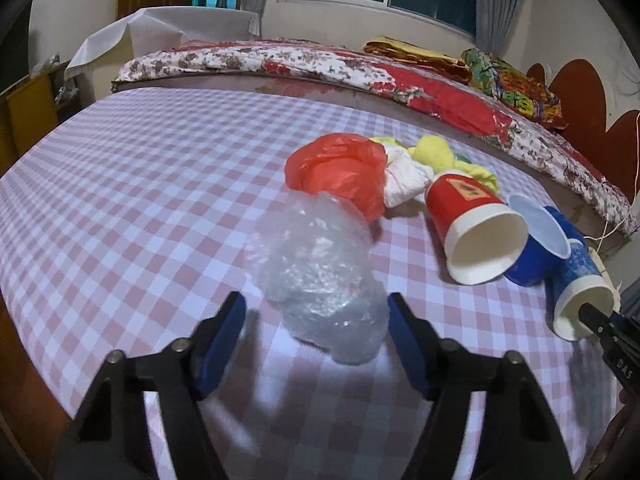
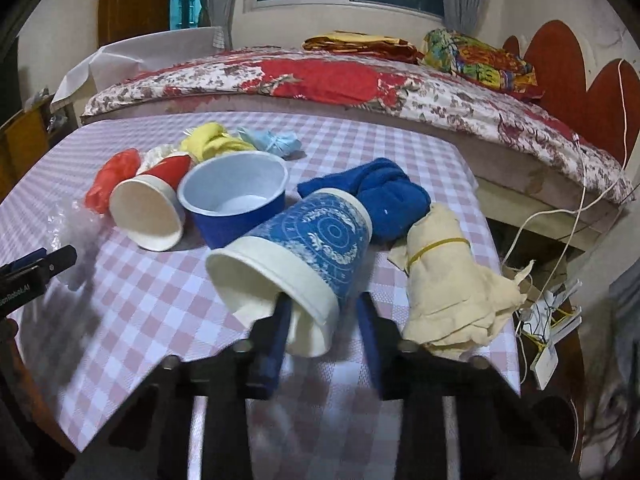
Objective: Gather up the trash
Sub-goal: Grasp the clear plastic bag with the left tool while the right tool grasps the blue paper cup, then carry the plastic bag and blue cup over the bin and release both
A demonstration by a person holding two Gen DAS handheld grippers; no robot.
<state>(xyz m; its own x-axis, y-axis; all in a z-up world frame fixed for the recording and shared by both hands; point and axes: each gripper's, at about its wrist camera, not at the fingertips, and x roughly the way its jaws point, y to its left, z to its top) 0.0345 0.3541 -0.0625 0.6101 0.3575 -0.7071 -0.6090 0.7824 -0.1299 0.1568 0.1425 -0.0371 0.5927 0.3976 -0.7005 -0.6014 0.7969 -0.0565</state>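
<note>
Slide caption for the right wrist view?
Right claw pinching the rim of a tipped blue paper cup on the checked tablecloth.

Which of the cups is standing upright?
The short blue cup, white inside, stands mouth up; the red paper cup and blue patterned paper cup lie on their sides.

Tablecloth [image 1: 120,184]: pink-and-white check. Clear crinkled plastic wad [image 1: 320,280], colourless with a grey sheen. At its 1 o'clock, red-orange plastic bag [image 1: 340,168]. At 3 o'clock of the bag: white cloth bundle [image 1: 404,180], then yellow cloth [image 1: 432,152]. Red paper cup [image 1: 468,208], white inside and at rim. Blue bowl [image 2: 240,208], pale inside. Blue paper cup [image 2: 316,244] with white scroll-and-ring pattern, white rim band. At its 2 o'clock, royal-blue cloth [image 2: 392,200]; at 3 o'clock, cream cloth roll [image 2: 444,276] with yellow rubber band [image 2: 436,246]. Bedspread [image 2: 320,76]: white, red-and-brown floral. Gripper pads [image 1: 218,344] blue on black frames.
</note>
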